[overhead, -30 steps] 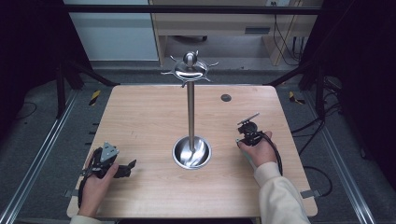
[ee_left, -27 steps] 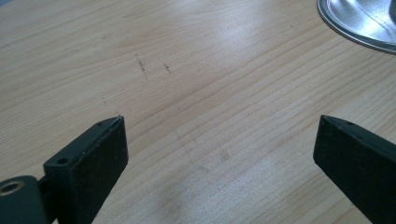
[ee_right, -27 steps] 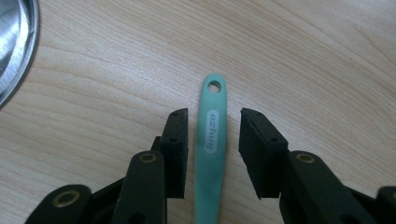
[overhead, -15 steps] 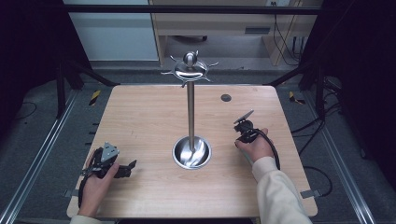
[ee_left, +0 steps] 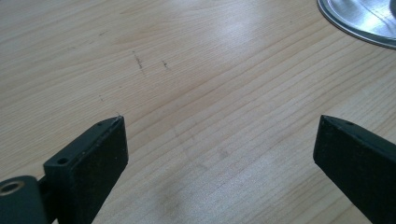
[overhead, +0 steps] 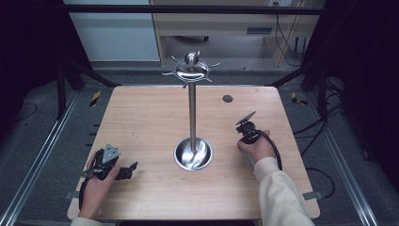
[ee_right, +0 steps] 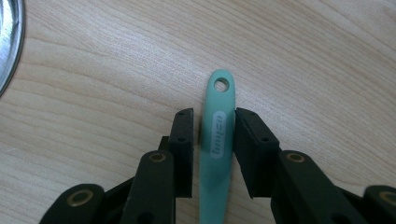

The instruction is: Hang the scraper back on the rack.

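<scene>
A teal utensil handle (ee_right: 219,140) with a hanging hole lies flat on the wooden table (overhead: 150,122). My right gripper (ee_right: 214,114) straddles it. Its jaws have just been closing: the right pad is against the handle and a thin gap remains at the left pad. In the high view the right gripper (overhead: 245,132) points down at the table, to the right of the steel stand (overhead: 192,108). At the front left, my left gripper (overhead: 129,170) rests low over the table, jaws wide open (ee_left: 219,123) with bare wood between them.
The stand's round dish base (overhead: 193,154) sits mid-table, and its rim shows in the left gripper view (ee_left: 359,18) and the right gripper view (ee_right: 7,42). Hooks ring the top of the stand (overhead: 190,70). A small dark disc (overhead: 227,98) lies at the back right.
The right hand and its gripper have shifted slightly and tilted a little over the same spot. The left hand has stayed where it was.
</scene>
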### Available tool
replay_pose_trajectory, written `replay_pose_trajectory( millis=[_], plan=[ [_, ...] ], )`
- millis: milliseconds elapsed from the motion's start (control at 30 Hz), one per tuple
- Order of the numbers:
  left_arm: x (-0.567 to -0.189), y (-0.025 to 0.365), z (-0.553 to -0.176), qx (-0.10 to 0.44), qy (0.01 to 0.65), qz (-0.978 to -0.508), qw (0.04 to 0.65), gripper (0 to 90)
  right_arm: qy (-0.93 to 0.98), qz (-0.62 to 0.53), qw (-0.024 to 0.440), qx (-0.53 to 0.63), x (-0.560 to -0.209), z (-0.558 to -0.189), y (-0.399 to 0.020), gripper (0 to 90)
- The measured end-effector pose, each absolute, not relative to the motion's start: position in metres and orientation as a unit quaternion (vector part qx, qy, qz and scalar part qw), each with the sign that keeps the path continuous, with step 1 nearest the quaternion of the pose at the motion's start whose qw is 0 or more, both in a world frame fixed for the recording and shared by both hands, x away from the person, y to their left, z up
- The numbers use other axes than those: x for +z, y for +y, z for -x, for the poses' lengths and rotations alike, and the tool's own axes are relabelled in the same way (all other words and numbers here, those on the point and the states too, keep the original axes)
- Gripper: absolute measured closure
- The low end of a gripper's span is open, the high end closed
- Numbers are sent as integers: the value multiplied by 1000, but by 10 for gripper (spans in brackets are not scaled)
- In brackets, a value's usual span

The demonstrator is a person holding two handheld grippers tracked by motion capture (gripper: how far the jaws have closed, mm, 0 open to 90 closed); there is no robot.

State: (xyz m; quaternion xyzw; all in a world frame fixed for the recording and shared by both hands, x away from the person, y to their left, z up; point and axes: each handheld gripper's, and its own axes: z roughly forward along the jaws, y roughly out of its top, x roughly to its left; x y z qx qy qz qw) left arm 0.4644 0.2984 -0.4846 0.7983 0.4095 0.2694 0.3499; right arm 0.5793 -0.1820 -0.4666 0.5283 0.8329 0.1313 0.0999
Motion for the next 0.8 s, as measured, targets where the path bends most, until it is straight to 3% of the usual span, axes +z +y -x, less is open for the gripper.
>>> replay_pose_trajectory(
  millis=[800],
  plan=[
    [-486, 298, -465, 268, 411, -799, 347, 29, 833, -521, 103, 152, -455, -574, -183, 746]
  ],
)
